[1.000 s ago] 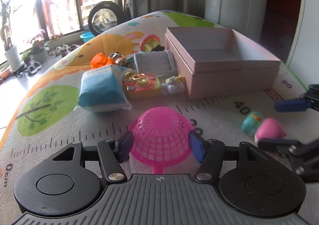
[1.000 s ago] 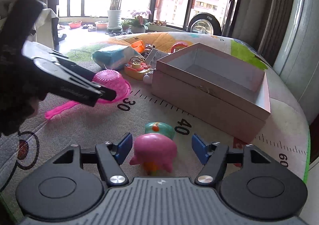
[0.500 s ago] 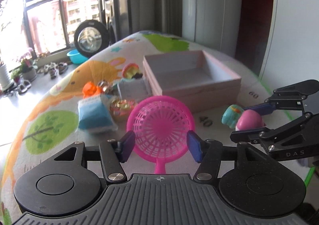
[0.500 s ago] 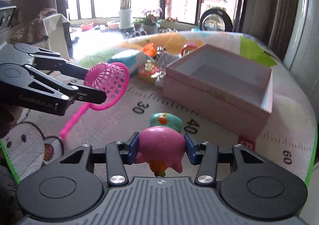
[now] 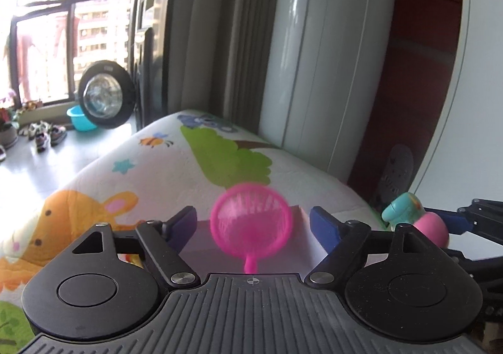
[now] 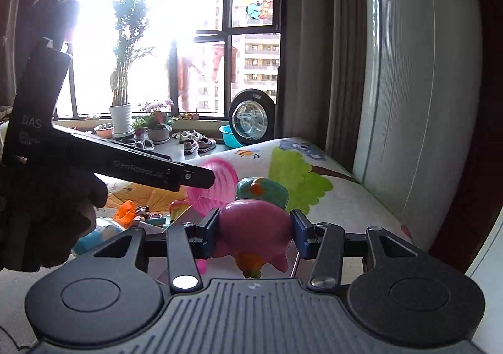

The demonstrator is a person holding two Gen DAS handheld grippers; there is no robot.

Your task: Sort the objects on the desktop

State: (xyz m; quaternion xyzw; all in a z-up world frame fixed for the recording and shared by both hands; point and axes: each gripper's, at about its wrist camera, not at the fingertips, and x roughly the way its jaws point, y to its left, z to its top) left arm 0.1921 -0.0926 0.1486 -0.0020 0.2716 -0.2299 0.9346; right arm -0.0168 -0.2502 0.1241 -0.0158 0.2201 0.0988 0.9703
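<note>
The left claw [image 5: 253, 225] is standing apart, its jaws having just been opening, and the pink strainer [image 5: 251, 222] is sitting blurred between the blue pads [image 5: 323, 226] with a clear gap on each side, so I judge it is dropping free toward the pink box [image 5: 301, 239], of which only a corner is showing just under it. The right claw [image 6: 254, 230] is clamped on the pink toy [image 6: 256, 236], both pads pressing its flanks, with a teal toy [image 6: 262, 192] riding on top of it.

For a good release, the left claw should be hovering squarely over the box before backing off, since the long handle could catch on the rim. The right claw should be waiting for the left to clear away, then lowering the toy inside the walls before letting go, because the teal piece looks loosely perched and could roll off.

The bench mat [image 5: 195, 171] is ending close behind the box, with curtain and wall near its far edge. The two claws are crowding each other, so room is lying mainly upward and back toward the person. Leftover toys [image 6: 127, 212] are lying on the window side.
</note>
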